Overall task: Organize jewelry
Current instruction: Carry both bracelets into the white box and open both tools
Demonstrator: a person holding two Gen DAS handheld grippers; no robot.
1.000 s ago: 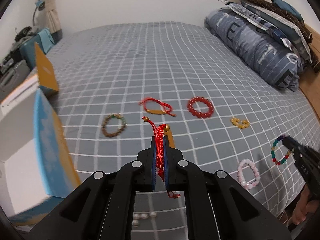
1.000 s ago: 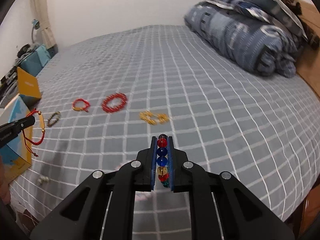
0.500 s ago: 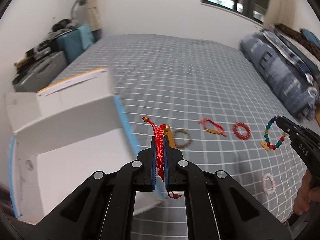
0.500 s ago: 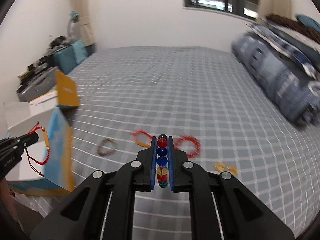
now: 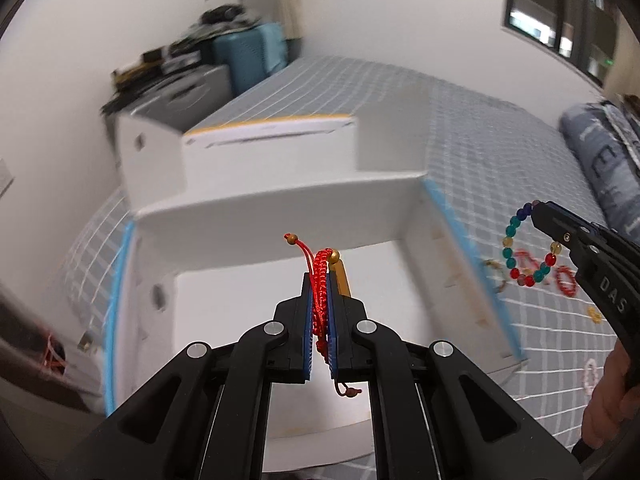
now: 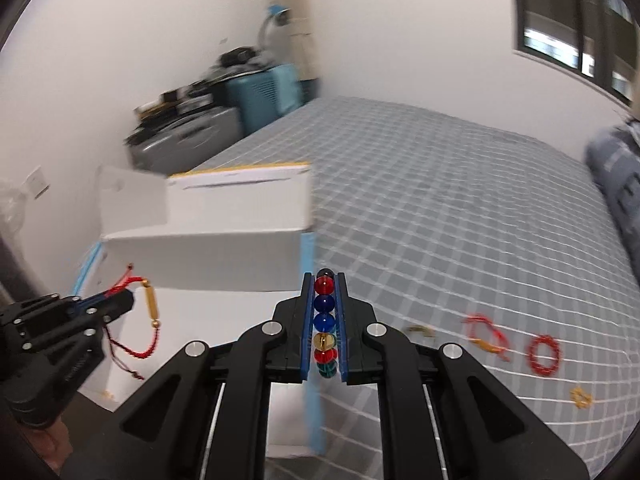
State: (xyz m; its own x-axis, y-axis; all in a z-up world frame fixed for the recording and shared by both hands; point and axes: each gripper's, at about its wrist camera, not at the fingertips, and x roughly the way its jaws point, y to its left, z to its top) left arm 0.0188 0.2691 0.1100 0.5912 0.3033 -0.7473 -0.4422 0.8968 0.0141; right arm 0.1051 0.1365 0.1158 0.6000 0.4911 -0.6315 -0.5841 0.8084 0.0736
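**Holding two bracelets at the open box**

Gripping a red cord bracelet (image 5: 319,280), the left gripper (image 5: 319,312) has its jaws pressed together on the braided cord, with no gap showing beyond the cord itself. A gold tube bead stands against the right jaw, and a knotted tail with a small gold bead hangs below. Directly beyond these jaws lies the white inside of the open box (image 5: 280,208), so the bracelet hangs over the box's floor. From the right wrist view the same bracelet (image 6: 148,320) dangles off the left gripper (image 6: 120,304), in front of the box's near wall.

The right gripper (image 6: 324,320) is clamped on a coloured bead bracelet (image 6: 324,322); red, blue, amber and green beads sit in a row between the closed jaws. In the left wrist view that bracelet (image 5: 528,248) hangs as a loop from the right gripper (image 5: 538,210), to the right of the box and above the checked bedspread (image 6: 440,208).

To the right of the box, on the bedspread, lie a red bead ring (image 6: 543,354), a red and gold cord bracelet (image 6: 486,336), a small gold piece (image 6: 581,397) and a pale pink ring (image 5: 590,376). The box's lid (image 6: 240,196) stands open behind it.
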